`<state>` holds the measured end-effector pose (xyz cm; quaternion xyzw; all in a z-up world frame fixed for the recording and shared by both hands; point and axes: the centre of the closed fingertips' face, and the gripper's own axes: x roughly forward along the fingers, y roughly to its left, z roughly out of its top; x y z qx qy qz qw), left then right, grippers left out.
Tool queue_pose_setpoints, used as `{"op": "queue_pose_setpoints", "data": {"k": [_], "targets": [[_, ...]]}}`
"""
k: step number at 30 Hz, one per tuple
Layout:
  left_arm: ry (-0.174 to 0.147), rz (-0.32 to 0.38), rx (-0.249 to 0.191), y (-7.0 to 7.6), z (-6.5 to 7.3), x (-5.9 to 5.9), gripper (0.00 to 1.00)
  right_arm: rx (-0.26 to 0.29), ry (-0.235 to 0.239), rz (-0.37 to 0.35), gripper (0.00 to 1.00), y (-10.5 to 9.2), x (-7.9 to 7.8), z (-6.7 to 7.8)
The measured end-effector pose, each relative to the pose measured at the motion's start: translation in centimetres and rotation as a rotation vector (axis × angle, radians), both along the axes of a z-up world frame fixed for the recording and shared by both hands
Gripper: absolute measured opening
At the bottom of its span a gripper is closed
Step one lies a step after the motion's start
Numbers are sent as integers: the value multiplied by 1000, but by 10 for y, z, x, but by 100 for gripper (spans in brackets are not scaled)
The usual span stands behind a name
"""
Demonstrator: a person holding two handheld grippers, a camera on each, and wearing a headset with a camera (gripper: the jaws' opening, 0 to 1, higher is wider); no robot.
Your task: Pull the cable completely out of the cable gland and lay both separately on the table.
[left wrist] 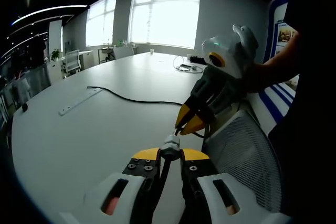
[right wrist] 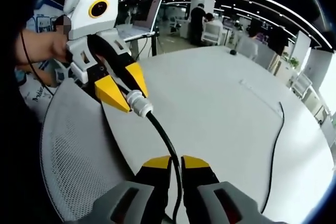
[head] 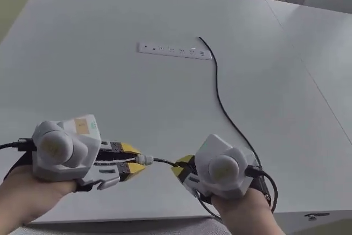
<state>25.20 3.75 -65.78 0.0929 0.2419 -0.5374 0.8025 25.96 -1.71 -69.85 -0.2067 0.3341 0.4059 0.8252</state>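
You face a broad white office table (head: pixel 165 97); at lower centre your left gripper (head: pixel 137 160) clamps the pale grey cable gland (head: pixel 146 159), and your right gripper (head: pixel 177 167) pinches its black cable (head: pixel 163 162).

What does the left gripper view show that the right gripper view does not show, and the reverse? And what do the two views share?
Left gripper view: the right gripper seen from the front, and bright windows behind the table. Right gripper view: the left gripper seen from the front, an open laptop and people in the background. Both: the cable gland in the left jaws, the black cable running to the right jaws, the white table, the power strip and a mesh chair back.
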Motion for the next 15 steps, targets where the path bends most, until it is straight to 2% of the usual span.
{"op": "queue_pose_setpoints", "data": {"k": [3,5,9,15], "targets": [[-4,-9,7,1,0,3,15,-2,-20,14,13,5,-1,8],[-8,-8,11,2,1,6,15,-26,-66,68,15,12,1,17],[-11,4,5,6,4,16,15,-55,-127,144,14,30,8,30],[-14,5,4,7,5,25,15,-144,-191,243,10,50,27,33]]}}
